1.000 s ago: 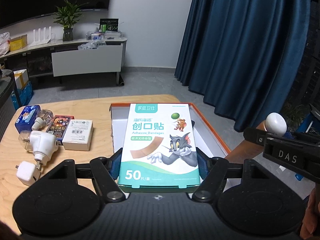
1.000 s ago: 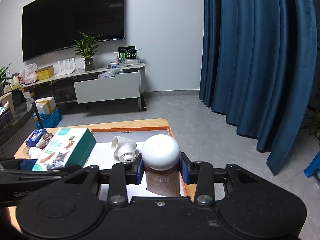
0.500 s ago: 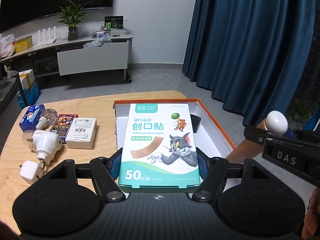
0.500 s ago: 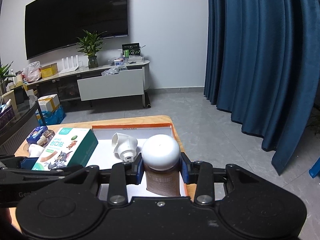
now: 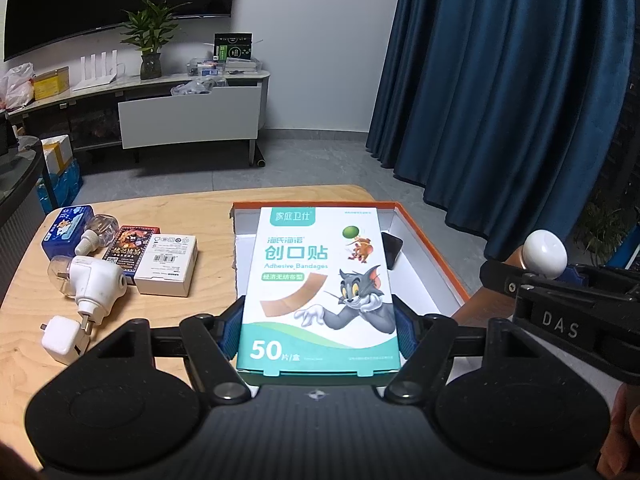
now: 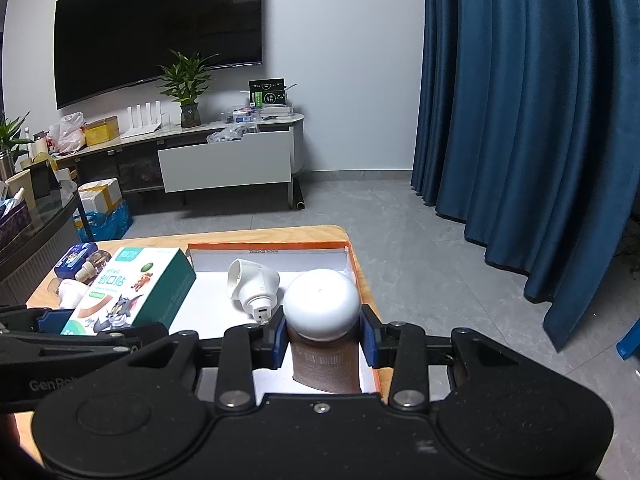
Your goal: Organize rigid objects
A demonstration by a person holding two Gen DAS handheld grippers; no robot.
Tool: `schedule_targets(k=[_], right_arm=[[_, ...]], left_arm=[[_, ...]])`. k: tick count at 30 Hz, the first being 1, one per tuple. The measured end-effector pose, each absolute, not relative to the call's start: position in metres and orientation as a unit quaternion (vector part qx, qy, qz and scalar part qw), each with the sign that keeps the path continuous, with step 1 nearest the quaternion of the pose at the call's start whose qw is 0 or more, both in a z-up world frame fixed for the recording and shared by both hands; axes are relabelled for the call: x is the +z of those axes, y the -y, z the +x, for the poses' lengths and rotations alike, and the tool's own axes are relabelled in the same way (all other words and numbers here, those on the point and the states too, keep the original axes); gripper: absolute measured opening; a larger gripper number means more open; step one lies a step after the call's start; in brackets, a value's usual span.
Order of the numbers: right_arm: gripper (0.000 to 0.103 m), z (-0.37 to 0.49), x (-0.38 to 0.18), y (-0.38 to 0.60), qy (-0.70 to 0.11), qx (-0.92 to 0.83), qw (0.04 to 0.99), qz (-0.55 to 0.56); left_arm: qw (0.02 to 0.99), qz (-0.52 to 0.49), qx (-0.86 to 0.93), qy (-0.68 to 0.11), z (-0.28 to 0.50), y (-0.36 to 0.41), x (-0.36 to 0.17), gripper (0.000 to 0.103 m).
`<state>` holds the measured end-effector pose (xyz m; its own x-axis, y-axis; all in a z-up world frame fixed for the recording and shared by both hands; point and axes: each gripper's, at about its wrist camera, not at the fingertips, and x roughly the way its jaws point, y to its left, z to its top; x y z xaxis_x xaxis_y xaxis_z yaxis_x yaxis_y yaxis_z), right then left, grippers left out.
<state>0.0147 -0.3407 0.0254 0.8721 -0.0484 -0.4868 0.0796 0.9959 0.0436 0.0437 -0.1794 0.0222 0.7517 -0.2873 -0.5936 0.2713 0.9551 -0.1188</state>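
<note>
My left gripper (image 5: pixel 319 330) is shut on a white and teal bandage box (image 5: pixel 320 284) and holds it over the orange-rimmed white tray (image 5: pixel 432 256). The box also shows in the right wrist view (image 6: pixel 128 292). My right gripper (image 6: pixel 323 338) is shut on a brown bottle with a round white cap (image 6: pixel 322 304), above the tray's right side (image 6: pixel 360 272). The bottle's cap shows in the left wrist view (image 5: pixel 545 249). A white plug-in device (image 6: pixel 254 286) lies in the tray, and a dark flat object (image 5: pixel 392 249) lies beside the box.
On the wooden table (image 5: pixel 192 216) left of the tray lie a white small box (image 5: pixel 167 265), a dark card pack (image 5: pixel 130 246), a blue pack (image 5: pixel 66 230), a white plug-in device (image 5: pixel 94 286) and a white charger (image 5: pixel 60 338). Blue curtains (image 5: pixel 500 100) hang at the right.
Both grippers have drawn back and up a little with their objects; the tray and table items sit lower and further right in view. Both grips are unchanged.
</note>
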Motion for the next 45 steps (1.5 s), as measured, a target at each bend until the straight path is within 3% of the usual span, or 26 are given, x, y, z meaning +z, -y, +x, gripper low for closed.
schedule_targets(k=[32,33,34,35,41,45], right_arm=[[0.045,0.017,0.023,0.345,-0.258,-0.028,0.965,0.031],[0.045,0.017,0.024,0.345,-0.257,-0.027,0.966,0.031],[0.045,0.017,0.025,0.346,-0.257,-0.027,0.966,0.030],[0.045,0.018,0.026,0.345,-0.256,-0.027,0.966,0.029],[0.045,0.018,0.027,0.345,-0.258,-0.028,0.965,0.030],[0.045,0.019,0.026,0.347,-0.262,-0.029,0.964,0.034]], left_arm=[[0.938,-0.019,-0.154,-0.311,0.041,0.174,0.023,0.070],[0.938,-0.020,-0.154,-0.310,0.041,0.174,0.024,0.069],[0.938,-0.021,-0.155,-0.309,0.041,0.173,0.024,0.046],[0.937,-0.022,-0.157,-0.311,0.042,0.173,0.025,0.041],[0.935,-0.029,-0.155,-0.319,0.048,0.167,0.023,0.042],[0.935,-0.035,-0.148,-0.320,0.050,0.157,0.024,0.050]])
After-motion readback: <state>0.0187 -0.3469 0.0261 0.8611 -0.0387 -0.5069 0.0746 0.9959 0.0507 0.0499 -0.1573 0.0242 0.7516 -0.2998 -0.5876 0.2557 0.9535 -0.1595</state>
